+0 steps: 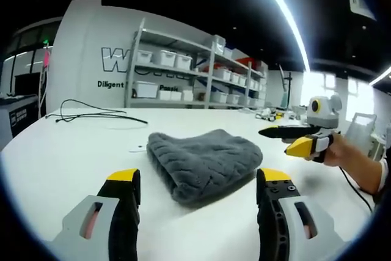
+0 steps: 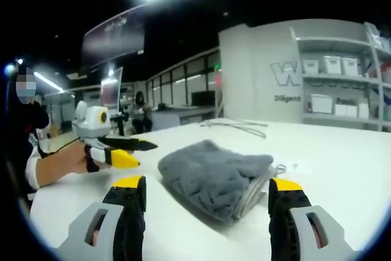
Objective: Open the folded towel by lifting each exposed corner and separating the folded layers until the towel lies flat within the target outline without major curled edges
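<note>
Lying folded mid-way on white table (image 1: 55,151), before storage shelving (image 1: 195,71): grey towel (image 1: 204,160). Hovering short of towel, gaping wide, gripping nothing: left gripper (image 1: 198,184) and right gripper (image 2: 208,191).

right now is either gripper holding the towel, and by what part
Nothing is held: the left gripper and right gripper are both open, short of the folded towel.
</note>
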A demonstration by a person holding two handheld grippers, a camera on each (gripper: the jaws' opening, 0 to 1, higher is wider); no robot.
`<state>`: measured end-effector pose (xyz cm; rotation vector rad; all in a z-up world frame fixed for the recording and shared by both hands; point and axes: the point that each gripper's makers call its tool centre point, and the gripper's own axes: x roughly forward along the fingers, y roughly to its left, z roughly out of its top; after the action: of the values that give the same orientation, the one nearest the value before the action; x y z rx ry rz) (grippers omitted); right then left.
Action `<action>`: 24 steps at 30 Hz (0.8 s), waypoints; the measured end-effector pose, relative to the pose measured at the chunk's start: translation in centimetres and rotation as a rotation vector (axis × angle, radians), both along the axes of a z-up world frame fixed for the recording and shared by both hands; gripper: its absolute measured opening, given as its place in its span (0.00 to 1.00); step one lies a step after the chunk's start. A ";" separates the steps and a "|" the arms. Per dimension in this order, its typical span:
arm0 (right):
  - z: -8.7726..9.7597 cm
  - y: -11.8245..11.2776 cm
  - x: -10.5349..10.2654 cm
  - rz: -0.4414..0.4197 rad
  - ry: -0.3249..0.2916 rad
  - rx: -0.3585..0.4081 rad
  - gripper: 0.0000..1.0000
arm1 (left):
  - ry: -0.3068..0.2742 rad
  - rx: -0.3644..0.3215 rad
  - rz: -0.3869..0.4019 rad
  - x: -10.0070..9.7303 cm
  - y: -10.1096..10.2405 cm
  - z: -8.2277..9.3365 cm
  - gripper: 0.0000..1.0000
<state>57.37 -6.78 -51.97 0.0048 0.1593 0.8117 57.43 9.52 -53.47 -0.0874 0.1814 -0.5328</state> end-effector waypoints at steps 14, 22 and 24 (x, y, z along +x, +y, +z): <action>-0.2 0.1 0.3 -0.005 0.023 0.003 0.80 | 0.034 0.029 -0.006 0.3 -0.5 -0.3 0.75; -0.1 0.7 0.9 0.005 0.035 -0.011 0.78 | 0.048 0.014 -0.011 0.4 -0.6 0.1 0.74; -0.1 0.9 0.9 0.011 0.032 -0.023 0.78 | 0.051 0.022 -0.015 0.3 -0.9 0.2 0.74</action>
<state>58.28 -5.93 -52.07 -0.0043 0.1991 0.8206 57.74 8.65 -53.28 -0.0787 0.2381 -0.5435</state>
